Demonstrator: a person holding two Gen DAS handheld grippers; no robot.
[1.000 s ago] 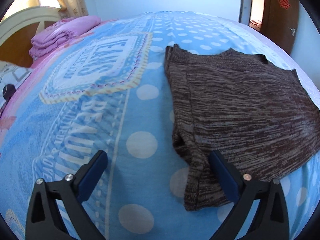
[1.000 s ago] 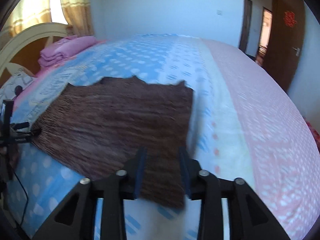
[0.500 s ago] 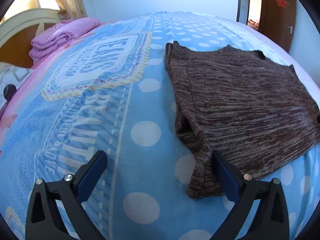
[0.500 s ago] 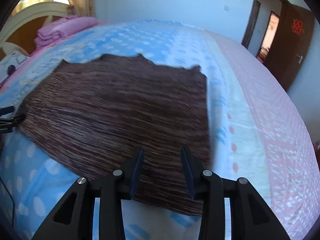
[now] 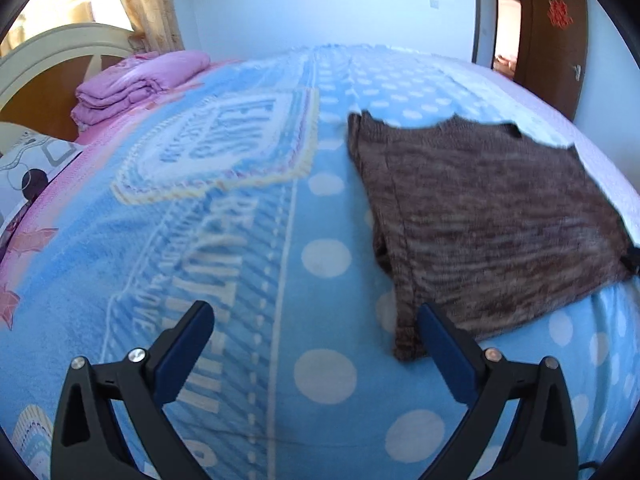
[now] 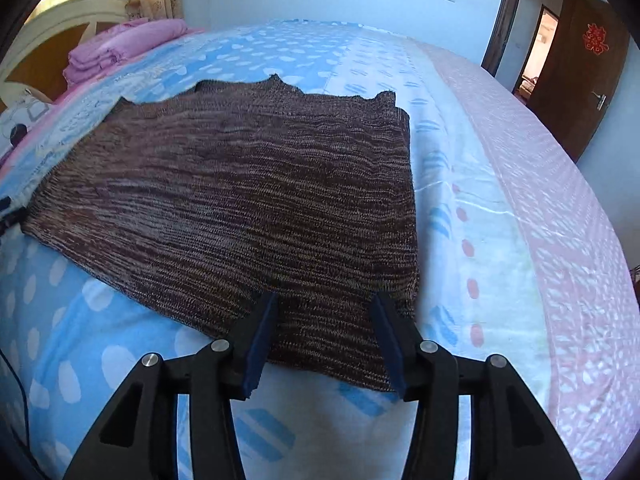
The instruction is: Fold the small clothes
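Note:
A brown knitted garment (image 5: 480, 216) lies flat on the bed, folded roughly into a rectangle; it also shows in the right wrist view (image 6: 240, 200). My left gripper (image 5: 316, 320) is open and empty, just left of the garment's near left corner. My right gripper (image 6: 324, 312) is open a moderate way and empty, hovering over the garment's near right corner, with its fingers (image 6: 264, 332) above the cloth's near edge.
The bed has a blue polka-dot blanket (image 5: 200, 240) and a pink patterned sheet (image 6: 560, 240) on the right side. Folded pink bedding (image 5: 136, 84) lies by the headboard (image 5: 48, 64). A brown door (image 6: 580, 76) stands at the far right.
The right gripper has opened wider and moved closer over the garment's near right corner. The left gripper has pulled back and left, so the garment corner now lies just inside its right finger.

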